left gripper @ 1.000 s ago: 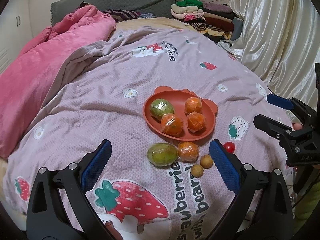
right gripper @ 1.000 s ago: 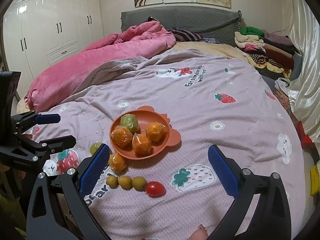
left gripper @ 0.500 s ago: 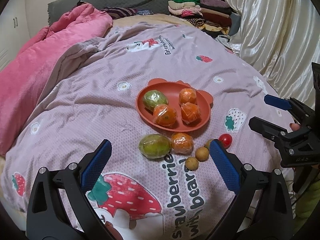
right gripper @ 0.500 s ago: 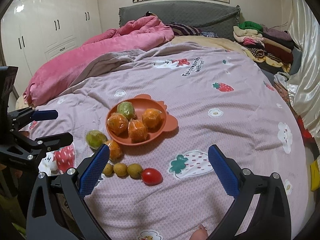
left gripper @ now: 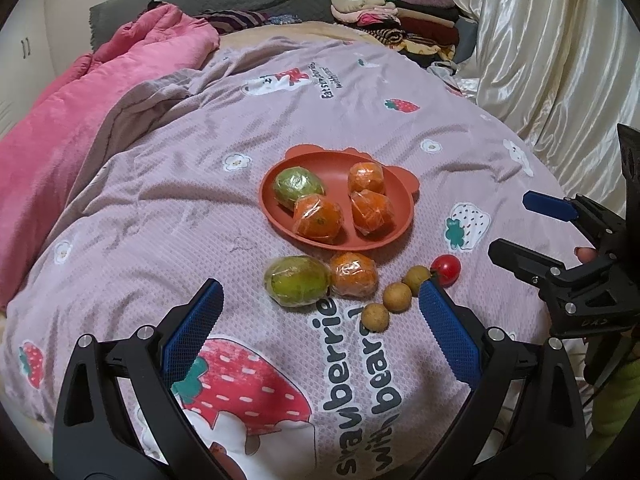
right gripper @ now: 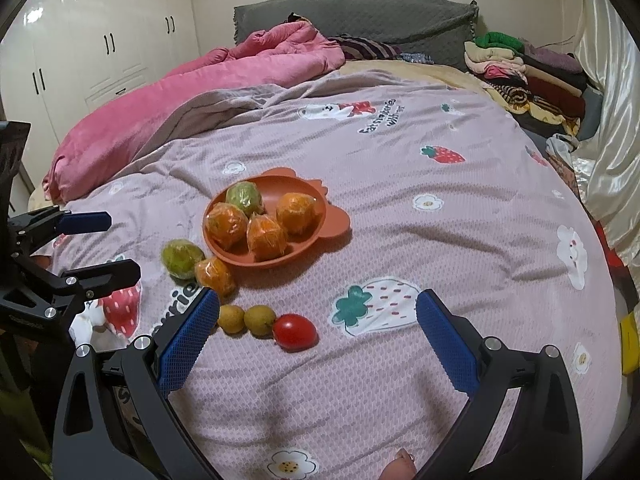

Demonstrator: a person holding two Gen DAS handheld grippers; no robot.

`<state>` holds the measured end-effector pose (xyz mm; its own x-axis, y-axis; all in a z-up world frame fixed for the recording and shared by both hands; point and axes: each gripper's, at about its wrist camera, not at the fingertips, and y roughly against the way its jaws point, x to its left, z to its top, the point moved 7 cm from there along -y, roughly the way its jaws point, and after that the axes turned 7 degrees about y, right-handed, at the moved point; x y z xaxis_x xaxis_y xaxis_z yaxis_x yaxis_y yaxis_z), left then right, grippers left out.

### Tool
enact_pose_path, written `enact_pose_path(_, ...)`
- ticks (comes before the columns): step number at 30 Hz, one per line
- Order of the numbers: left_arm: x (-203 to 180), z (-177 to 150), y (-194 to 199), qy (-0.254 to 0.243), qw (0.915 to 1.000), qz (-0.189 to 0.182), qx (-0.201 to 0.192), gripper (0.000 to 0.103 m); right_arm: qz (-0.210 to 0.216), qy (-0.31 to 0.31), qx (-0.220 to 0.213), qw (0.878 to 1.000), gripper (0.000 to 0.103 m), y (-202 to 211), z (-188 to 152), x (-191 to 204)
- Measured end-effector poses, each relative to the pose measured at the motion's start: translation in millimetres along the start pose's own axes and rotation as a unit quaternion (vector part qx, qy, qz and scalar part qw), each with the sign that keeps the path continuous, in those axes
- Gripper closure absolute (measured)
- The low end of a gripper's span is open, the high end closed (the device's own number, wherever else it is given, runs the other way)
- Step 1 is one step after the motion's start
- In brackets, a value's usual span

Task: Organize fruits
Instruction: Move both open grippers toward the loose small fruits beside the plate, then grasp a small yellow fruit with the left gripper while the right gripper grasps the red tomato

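An orange-brown plate (left gripper: 276, 216) (right gripper: 312, 240) on the bed holds three wrapped oranges and one wrapped green fruit (left gripper: 298, 186) (right gripper: 245, 198). On the cover in front of it lie a green fruit (left gripper: 297, 286) (right gripper: 182, 258), a wrapped orange (left gripper: 354, 274) (right gripper: 215, 276), small brown longans (left gripper: 397, 297) (right gripper: 260, 320) and a red tomato (left gripper: 446, 268) (right gripper: 294, 331). My left gripper (left gripper: 320, 312) is open, just short of the loose green fruit and orange. My right gripper (right gripper: 318, 320) is open, with the tomato and longans near its left finger.
A pink quilt (left gripper: 80, 128) (right gripper: 192, 96) is bunched at the left and back. Folded clothes (left gripper: 396, 20) (right gripper: 528, 76) are stacked at the far right by a cream curtain (left gripper: 560, 60). White wardrobes (right gripper: 92, 48) stand at the left. A fingertip (right gripper: 400, 466) shows at the bottom.
Both grippers have moved forward and lower toward the fruit, which now looks closer. The fruit has not moved and both grippers stay open.
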<state>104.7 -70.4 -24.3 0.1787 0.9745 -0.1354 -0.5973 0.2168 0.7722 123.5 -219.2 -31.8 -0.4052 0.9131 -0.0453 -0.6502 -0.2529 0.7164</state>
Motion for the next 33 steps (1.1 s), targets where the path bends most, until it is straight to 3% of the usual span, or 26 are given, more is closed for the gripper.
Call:
enact_pose_path(20, -10.8, -26.7, -20.4, -0.015, 0.9993, -0.013, 0.031, 0.012, -0.002, 0.003, 0.027, 1.0, 0.004, -15.0, -24.1, -3.9)
enact_pose_path(33, -23.9, -43.2, -48.2, -0.032, 0.9964, -0.042, 0.066, 0.054, 0.002, 0.024, 0.045, 0.999, 0.006, -31.8, -33.9, -3.6)
